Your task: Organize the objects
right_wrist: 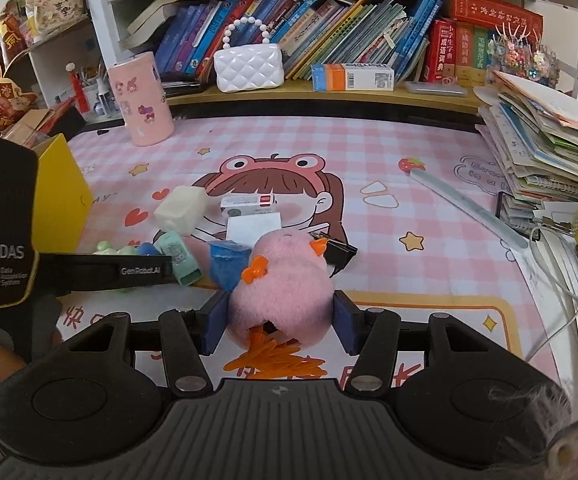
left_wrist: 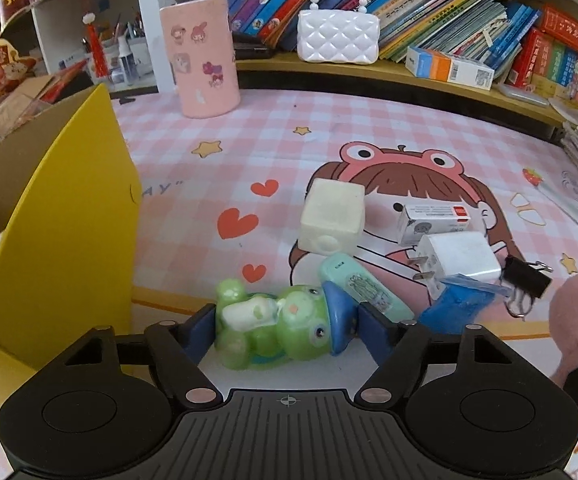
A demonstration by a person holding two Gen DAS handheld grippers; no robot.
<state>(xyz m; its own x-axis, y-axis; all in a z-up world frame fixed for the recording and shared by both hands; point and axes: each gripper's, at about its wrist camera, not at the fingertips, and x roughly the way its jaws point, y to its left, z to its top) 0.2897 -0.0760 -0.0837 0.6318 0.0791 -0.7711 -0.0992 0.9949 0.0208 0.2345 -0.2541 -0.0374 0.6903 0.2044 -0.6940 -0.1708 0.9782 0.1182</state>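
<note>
Most of the sorting looks to be ahead of them: the pile of small things lies loose in the middle of the pink checked cartoon desk mat (left_wrist: 329, 120), and only two pieces are in hand. The right gripper (right_wrist: 281, 322) is clamped on a fluffy pink plush toy with orange bows (right_wrist: 285, 280), its blue pads pressed into the fur on both sides and the toy lifted clear of the mat. The left gripper (left_wrist: 285, 330) straddles a glossy green frog-like figurine with a blue hat (left_wrist: 273, 328) lying on its side at the near edge of the mat; the jaws stand close on either side of it, but I cannot tell whether the pads are actually pressing it yet. Left on the mat, crowded together just beyond the figurine, are a cream plastic cube (left_wrist: 333, 216), a small white printed carton with a red label (left_wrist: 435, 220), a white plug-in wall charger (left_wrist: 459, 258), a mint-green correction-tape dispenser (left_wrist: 363, 286), a crumpled blue packet (left_wrist: 455, 306) and a black binder clip (left_wrist: 527, 280). The open yellow cardboard box (left_wrist: 61, 216) at the left is probably where things go, but its inside is hidden from both views, so I cannot say what already sits in it; a pink shape at its left edge is cut off. The plush's underside and the figurine's far side are out of sight too.
</note>
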